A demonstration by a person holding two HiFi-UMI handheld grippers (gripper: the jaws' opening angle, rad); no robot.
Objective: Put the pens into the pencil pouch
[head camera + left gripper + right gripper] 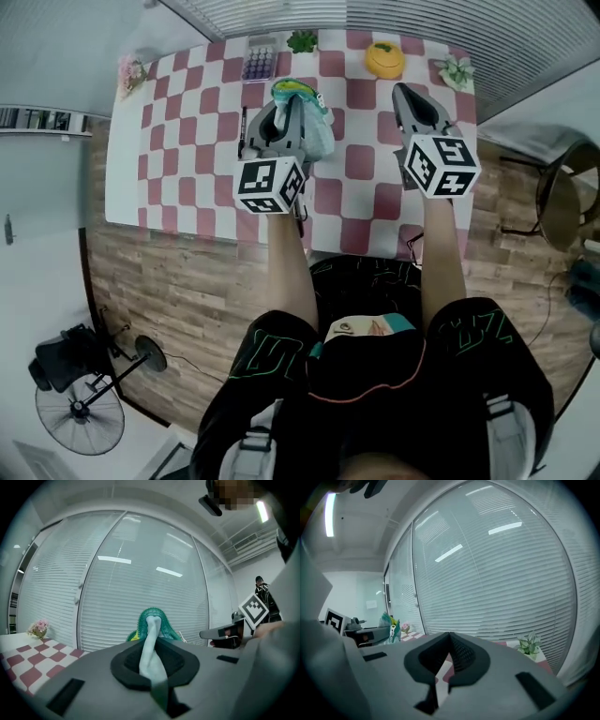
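**A:** Working from the left, where does the pen lie from the tools?

**B:** One dark pen (242, 131) lies on the checked table (169, 141). It is just left of the left gripper (284, 111), and its long axis runs the way that gripper points, away from the person.

**A:** And that gripper?

**B:** Its jaws are clamped on a fold of pale fabric at the edge of the pencil pouch (319, 131). The green pouch sits beyond the tips and a little to their right, apparently held up off the table.

**A:** So which one fetches the pen?

**B:** I'd say the right gripper (403, 92). Its jaws are together with nothing between them, and it is well to the right of the pouch. It is the farther of the two, though. The left gripper and the pouch stand between it and the pen, so it would have to reach across or around them.

**A:** What can't you make out?

**B:** The pouch's mouth. No view shows whether it is open or which way it faces, nor whether any pens are inside. The left gripper's body crowds the pen's near end. The small box (260, 62) beyond the left gripper holds purplish things too small to name
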